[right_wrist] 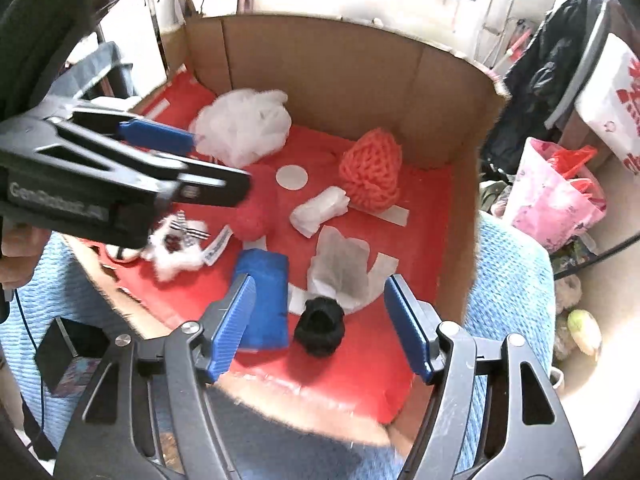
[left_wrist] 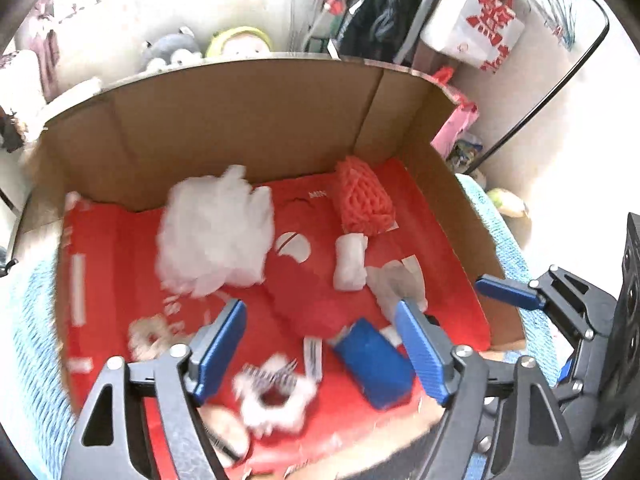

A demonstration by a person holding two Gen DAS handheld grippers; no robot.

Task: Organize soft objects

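Overhead, both grippers, left (left_wrist: 320, 344) and right (right_wrist: 320, 324), tilt into the cardboard box (right_wrist: 320, 64), jaws apart, empty.

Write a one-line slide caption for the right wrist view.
Open right gripper hovers over a black scrunchie beside a blue sponge in the red-lined cardboard box.

White mesh pouf (right_wrist: 244, 130) at 11 o'clock, orange knitted ball (right_wrist: 371, 168) at 1, blue sponge (right_wrist: 266, 300) upright centre, black scrunchie (right_wrist: 320, 330) beside it.
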